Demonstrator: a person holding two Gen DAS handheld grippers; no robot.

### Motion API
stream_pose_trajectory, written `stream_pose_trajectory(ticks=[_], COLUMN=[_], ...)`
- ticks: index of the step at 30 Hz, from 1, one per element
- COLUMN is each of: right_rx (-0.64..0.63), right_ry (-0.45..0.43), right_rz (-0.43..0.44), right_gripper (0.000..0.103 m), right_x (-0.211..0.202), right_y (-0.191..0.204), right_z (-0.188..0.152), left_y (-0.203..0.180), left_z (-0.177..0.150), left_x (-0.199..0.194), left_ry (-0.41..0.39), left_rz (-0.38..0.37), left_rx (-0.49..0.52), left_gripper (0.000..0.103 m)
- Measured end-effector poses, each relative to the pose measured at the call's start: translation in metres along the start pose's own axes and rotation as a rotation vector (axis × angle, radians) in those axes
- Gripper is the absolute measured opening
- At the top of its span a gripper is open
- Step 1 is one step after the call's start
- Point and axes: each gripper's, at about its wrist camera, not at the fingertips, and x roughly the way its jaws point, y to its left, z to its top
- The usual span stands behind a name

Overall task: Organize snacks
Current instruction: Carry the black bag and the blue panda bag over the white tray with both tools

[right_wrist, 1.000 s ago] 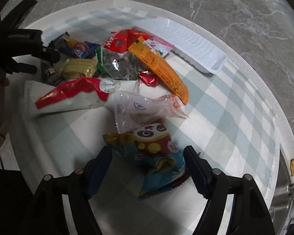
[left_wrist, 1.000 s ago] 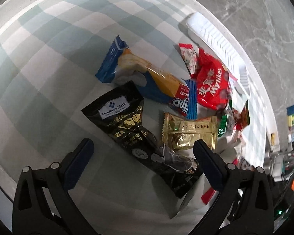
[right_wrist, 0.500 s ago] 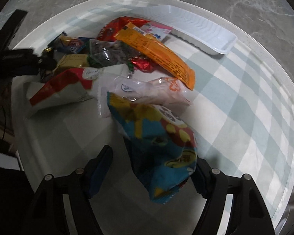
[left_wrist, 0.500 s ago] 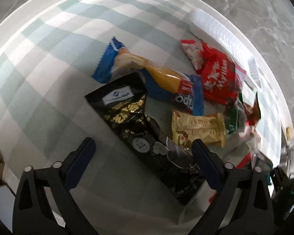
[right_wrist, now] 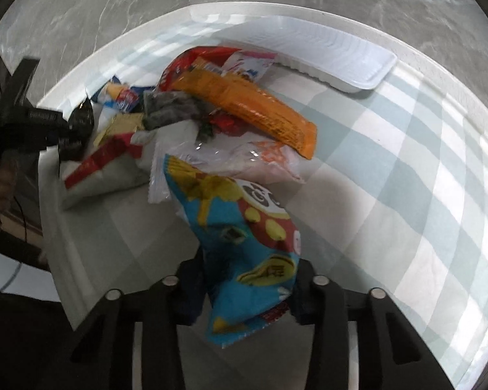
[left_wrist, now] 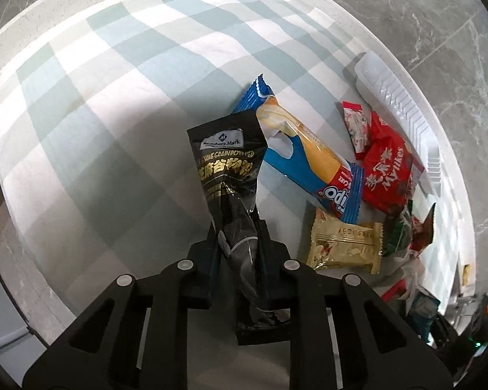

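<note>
Pinching a black pouch [left_wrist: 226, 169] in the left gripper [left_wrist: 239, 240] while the right gripper [right_wrist: 247, 279] is closing on a blue bag [right_wrist: 244, 243], the person has barely begun: the tray [right_wrist: 325, 52] at upper right sits empty, the heap unsorted.

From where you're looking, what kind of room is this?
Probably a home dining or kitchen area: a table with a checked tablecloth, a pile of packaged snacks, a white tray, and grey marble-look floor.

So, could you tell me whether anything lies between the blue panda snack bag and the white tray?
Yes. The snack pile lies between the blue panda bag and the white tray, chiefly a clear packet and a long orange packet farther on.
</note>
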Motion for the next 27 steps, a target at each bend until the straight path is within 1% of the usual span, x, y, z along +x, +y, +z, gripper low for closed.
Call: stream_pose_trajectory(ticks=[4, 10, 15, 23, 27], right_rx=[0.077, 0.222, 0.336, 0.437, 0.465], right_ry=[-0.004, -0.017, -0.031, -0.071, -0.089], right_rz=[0.072, 0.181, 0.267, 0.362, 0.378], right_gripper=[0.040, 0.039, 0.039, 0.039, 0.039], right_x=[-0.001, -0.009, -0.017, -0.028, -0.033], right_y=[-0.009, -0.025, -0.043, -0.057, -0.062], right_z=[0.000, -0.007, -0.012, -0.008, -0.006], left_y=[0.000, 0.001, 0.002, -0.008, -0.021], left_z=[0.000, -0.003, -0.008, -0.007, -0.002], left_x=[-0.003, -0.020, -0.035, -0.058, -0.067], left_ry=[0.007, -0.005, -0.007, -0.032, -0.039], left_rz=[-0.026, -0.023, -0.036, -0.074, -0.105], left_rx=[-0.009, 0.004, 0.022, 0.068, 0.113], left_gripper=[0.016, 0.015, 0.015, 0.015, 0.015])
